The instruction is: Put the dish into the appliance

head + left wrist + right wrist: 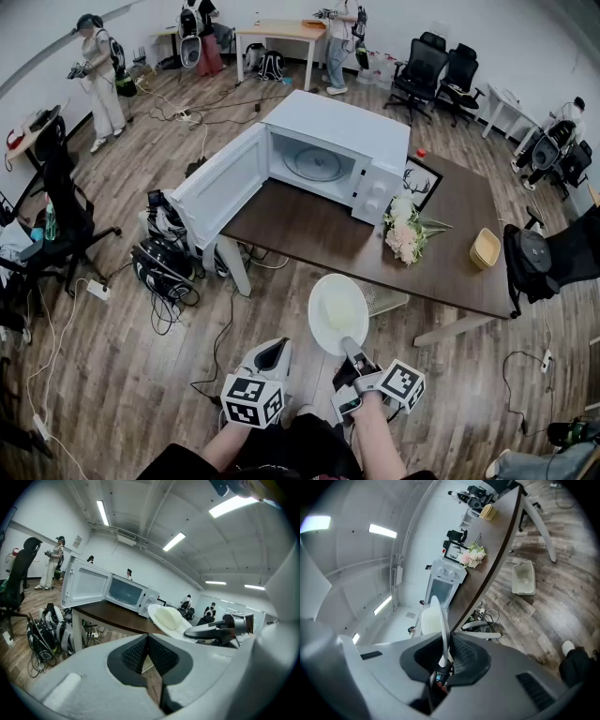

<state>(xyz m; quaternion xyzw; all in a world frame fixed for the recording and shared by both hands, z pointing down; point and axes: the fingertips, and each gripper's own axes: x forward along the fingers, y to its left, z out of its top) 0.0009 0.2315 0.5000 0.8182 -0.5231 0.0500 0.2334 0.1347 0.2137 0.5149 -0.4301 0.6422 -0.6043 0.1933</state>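
Note:
A white plate (337, 312) with a pale mound of food on it hangs in the air before the table's near edge. My right gripper (353, 350) is shut on the plate's near rim; the right gripper view shows the plate (442, 629) edge-on between the pads. The white microwave (328, 150) stands on the dark brown table (319, 234) with its door (220, 185) swung wide to the left and its turntable bare. My left gripper (272, 356) is low at the left of the plate, shut with nothing in it. The left gripper view also shows the plate (168, 619) and microwave (126, 593).
A bunch of flowers (405, 230), a framed picture (422, 180) and a wooden bowl (486, 248) lie on the table right of the microwave. Bags and cables (164, 258) crowd the floor below the open door. A white basket (380, 298) sits under the table. Office chairs and people stand around.

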